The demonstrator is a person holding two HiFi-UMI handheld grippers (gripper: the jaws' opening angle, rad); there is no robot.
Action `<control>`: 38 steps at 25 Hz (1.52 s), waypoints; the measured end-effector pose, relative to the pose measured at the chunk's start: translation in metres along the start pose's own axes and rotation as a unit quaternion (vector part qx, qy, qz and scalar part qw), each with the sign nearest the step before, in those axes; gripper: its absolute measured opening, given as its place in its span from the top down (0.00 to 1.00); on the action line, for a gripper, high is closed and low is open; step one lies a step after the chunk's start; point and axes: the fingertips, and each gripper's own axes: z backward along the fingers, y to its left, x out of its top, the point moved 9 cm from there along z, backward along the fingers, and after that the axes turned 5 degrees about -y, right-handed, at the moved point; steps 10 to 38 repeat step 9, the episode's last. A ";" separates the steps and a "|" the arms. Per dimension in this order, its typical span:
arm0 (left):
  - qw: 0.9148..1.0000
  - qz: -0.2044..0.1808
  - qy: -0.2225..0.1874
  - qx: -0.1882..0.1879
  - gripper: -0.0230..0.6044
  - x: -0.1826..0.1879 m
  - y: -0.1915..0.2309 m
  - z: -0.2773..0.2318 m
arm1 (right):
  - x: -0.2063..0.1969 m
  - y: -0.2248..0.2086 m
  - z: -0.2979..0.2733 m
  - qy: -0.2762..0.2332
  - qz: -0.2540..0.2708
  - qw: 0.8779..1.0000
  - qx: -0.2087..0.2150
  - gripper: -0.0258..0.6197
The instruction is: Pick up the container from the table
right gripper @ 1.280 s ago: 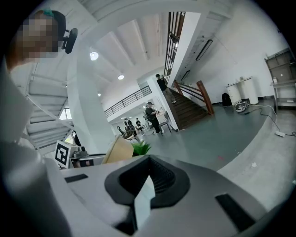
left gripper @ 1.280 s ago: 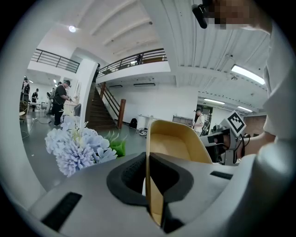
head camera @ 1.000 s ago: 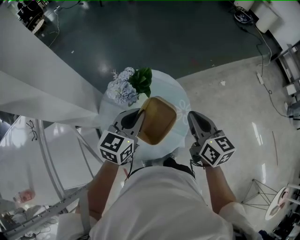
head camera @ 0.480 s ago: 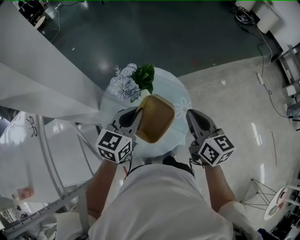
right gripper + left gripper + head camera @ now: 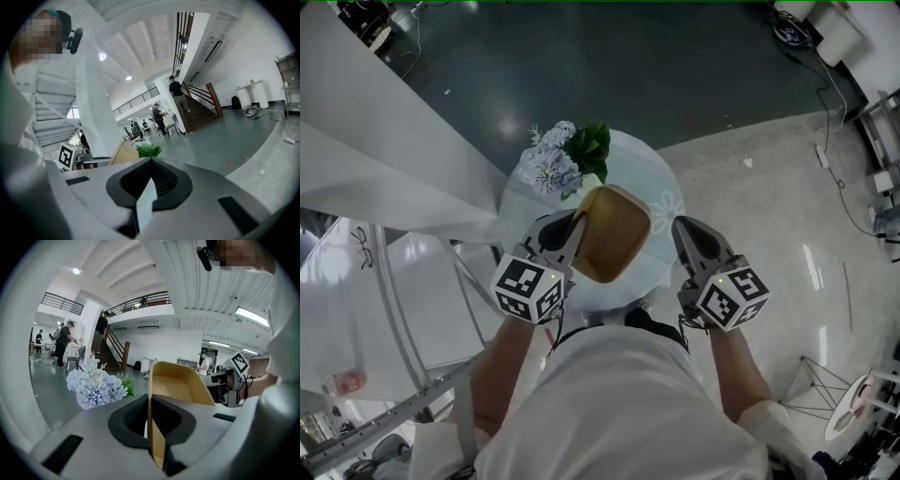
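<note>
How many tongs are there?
2. The left tongs are shut on the wall of the yellow container over the round table; the right tongs are beside it, shut and empty.

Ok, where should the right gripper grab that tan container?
The thin upright wall of the tan container on its right side, at the rim, coming in from the right. The left gripper is shut on the opposite wall, and the right gripper sits shut beside the free one; open it first.
</note>
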 end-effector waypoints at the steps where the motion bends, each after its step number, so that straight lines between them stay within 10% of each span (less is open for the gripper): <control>1: 1.000 0.000 0.000 0.000 0.92 -0.001 0.000 0.000 | -0.001 0.000 -0.001 0.001 0.000 1.000 0.001 0.93; 38: 1.000 0.002 0.003 0.001 0.92 -0.003 0.004 0.000 | -0.002 0.002 -0.006 0.005 0.001 1.000 0.006 0.93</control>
